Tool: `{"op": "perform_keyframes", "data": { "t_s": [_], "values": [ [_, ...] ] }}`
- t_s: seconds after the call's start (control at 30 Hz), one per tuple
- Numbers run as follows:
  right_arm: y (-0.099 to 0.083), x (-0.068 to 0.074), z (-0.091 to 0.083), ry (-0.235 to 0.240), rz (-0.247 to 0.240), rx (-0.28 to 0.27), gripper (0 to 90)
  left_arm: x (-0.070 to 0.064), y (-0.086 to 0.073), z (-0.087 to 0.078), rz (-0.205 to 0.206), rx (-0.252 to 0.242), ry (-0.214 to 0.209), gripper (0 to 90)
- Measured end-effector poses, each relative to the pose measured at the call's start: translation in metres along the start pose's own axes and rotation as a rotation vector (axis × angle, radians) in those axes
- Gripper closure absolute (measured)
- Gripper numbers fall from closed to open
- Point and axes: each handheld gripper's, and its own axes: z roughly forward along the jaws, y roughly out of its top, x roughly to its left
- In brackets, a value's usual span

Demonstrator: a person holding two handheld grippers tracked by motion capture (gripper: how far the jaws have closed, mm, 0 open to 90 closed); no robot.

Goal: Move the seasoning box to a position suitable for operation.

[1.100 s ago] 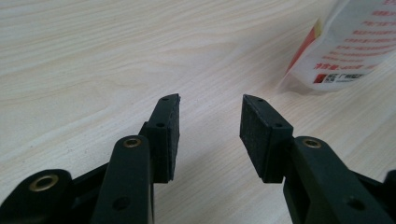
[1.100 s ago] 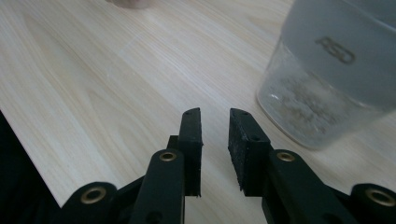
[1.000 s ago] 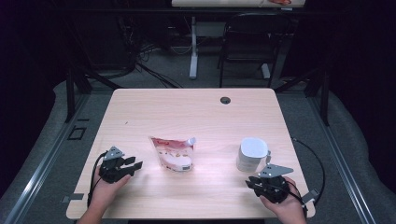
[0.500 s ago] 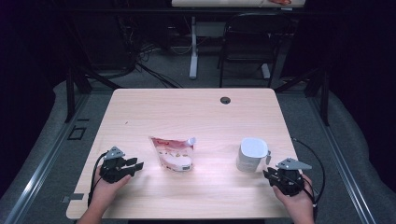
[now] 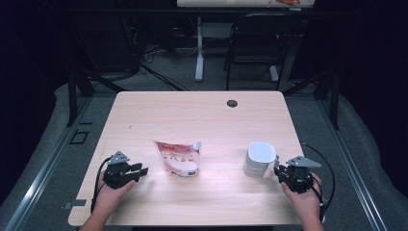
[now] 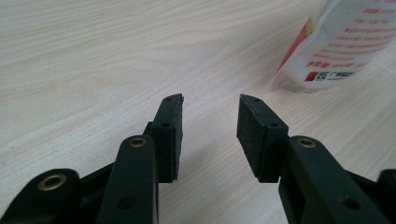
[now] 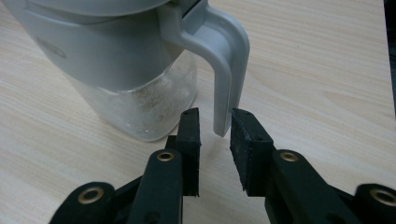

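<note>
A white and red spouted pouch (image 5: 178,158) lies flat near the table's middle. A clear jug (image 5: 259,160) with a grey lid stands to its right. In the left gripper view, my left gripper (image 6: 210,100) is open over bare wood, and the pouch (image 6: 341,42) lies ahead to the right. In the high view this left gripper (image 5: 140,171) sits left of the pouch. My right gripper (image 7: 215,114) is open, and the lower end of the jug's handle (image 7: 225,65) hangs just at its tips. From above, the right gripper (image 5: 279,172) is at the jug's right side.
The wooden table (image 5: 202,115) has a round cable hole (image 5: 232,103) near its far edge. A chair (image 5: 255,43) and a desk leg (image 5: 198,48) stand on the floor beyond. Cables trail from both grippers toward the front edge.
My right gripper has moved right and a little forward, coming round to the jug's handle side. The left gripper, pouch and jug have not moved.
</note>
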Motion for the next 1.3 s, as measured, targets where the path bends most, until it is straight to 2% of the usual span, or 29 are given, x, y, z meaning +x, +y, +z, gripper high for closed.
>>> {"op": "perform_keyframes", "data": {
  "t_s": [0.13, 0.27, 0.37, 0.4, 0.53, 0.7, 0.9, 1.13, 1.3],
  "values": [
    [0.003, -0.002, 0.004, -0.002, 0.01, -0.019, 73.6, 0.0, 0.0, 0.001, 0.005, 0.002, 0.004, 60.6],
    [0.006, -0.003, 0.008, -0.004, 0.01, -0.019, 75.2, 0.0, 0.0, 0.001, -0.009, 0.006, -0.001, 60.7],
    [0.007, -0.003, 0.01, 0.01, 0.011, -0.021, 79.2, 0.001, 0.0, 0.001, -0.019, 0.003, -0.014, 61.4],
    [0.008, -0.003, 0.011, -0.001, 0.013, -0.023, 80.9, 0.001, 0.0, 0.002, -0.023, 0.0, -0.013, 61.6],
    [0.007, -0.004, 0.01, 0.012, 0.034, -0.025, 82.0, 0.001, 0.0, 0.002, -0.024, -0.002, -0.011, 61.8],
    [0.007, -0.002, 0.009, -0.001, 0.02, -0.016, 82.8, 0.001, 0.001, 0.001, -0.011, 0.01, -0.008, 61.6],
    [0.008, 0.005, 0.008, 0.002, 0.003, -0.015, 83.1, 0.001, 0.001, 0.001, -0.009, 0.011, -0.002, 61.6],
    [0.009, 0.021, 0.008, 0.013, -0.05, -0.013, 83.5, 0.001, 0.0, 0.0, -0.011, 0.007, 0.004, 61.1],
    [0.008, 0.028, 0.007, 0.018, -0.044, -0.017, 83.4, 0.002, 0.0, 0.001, -0.015, 0.003, 0.0, 60.8]
  ]
}}
